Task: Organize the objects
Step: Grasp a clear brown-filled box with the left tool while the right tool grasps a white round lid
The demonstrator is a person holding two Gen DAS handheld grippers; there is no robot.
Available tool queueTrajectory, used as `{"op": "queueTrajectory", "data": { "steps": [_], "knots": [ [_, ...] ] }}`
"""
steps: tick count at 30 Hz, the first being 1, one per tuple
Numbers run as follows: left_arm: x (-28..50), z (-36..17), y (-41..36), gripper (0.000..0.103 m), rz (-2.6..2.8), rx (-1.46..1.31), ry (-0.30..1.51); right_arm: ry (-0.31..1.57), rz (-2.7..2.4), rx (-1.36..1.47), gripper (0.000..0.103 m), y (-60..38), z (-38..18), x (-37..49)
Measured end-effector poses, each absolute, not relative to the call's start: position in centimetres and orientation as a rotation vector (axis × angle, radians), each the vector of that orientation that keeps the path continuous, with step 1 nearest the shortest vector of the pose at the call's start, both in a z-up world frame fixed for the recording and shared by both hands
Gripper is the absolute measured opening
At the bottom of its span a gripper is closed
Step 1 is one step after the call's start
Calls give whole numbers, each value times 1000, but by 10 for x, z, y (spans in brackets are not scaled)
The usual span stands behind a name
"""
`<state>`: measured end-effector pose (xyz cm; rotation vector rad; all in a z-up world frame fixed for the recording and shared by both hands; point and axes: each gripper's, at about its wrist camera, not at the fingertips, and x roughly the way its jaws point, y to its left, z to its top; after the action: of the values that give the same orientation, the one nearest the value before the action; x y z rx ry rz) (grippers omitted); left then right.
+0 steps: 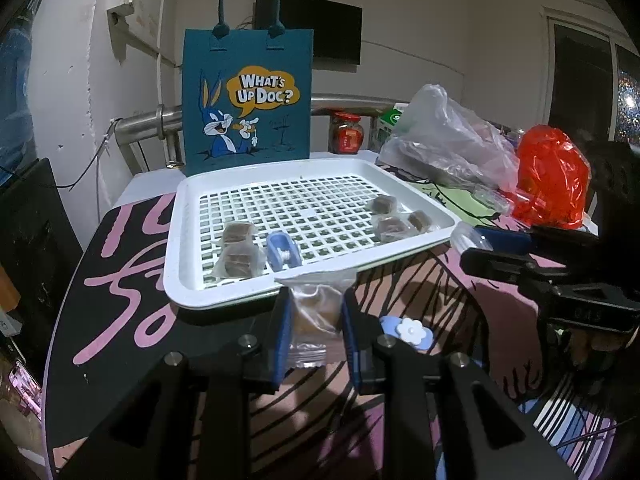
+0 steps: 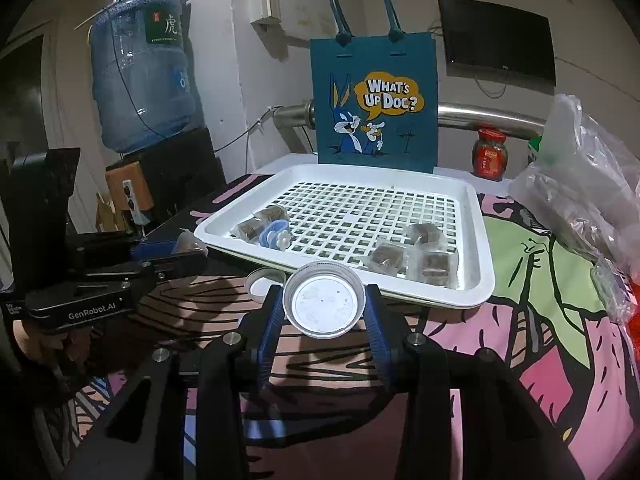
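Note:
A white perforated tray (image 1: 188, 280) (image 2: 476, 280) sits on the patterned table. It holds several wrapped brown snack cubes (image 1: 240, 252) (image 2: 390, 258) and a blue hair clip (image 1: 282, 254) (image 2: 276, 236). My left gripper (image 1: 314, 320) is shut on a clear snack packet (image 1: 316, 312), just before the tray's near edge. My right gripper (image 2: 324, 312) is shut on a round clear lid (image 2: 324, 306), held just before the tray's near rim. A second blue flower clip (image 1: 408, 330) lies on the table right of the left gripper.
A teal Bugs Bunny tote bag (image 1: 248, 96) (image 2: 374, 104) stands behind the tray. Clear plastic bags (image 1: 448, 144) (image 2: 580, 196), a red bag (image 1: 552, 176) and a red jar (image 2: 490, 154) sit at the right. A small white cap (image 2: 260, 284) lies before the tray. A water jug (image 2: 140, 68) stands far left.

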<state>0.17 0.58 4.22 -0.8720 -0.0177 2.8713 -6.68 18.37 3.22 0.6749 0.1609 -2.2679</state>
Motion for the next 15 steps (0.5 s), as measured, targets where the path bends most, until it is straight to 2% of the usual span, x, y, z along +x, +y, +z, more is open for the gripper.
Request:
{"op": "queueTrajectory", "data": {
  "steps": [15],
  "knots": [
    [6,44,5,23,2877,-833,-18,134,-2282,626,39,191,36,-63]
  ]
}}
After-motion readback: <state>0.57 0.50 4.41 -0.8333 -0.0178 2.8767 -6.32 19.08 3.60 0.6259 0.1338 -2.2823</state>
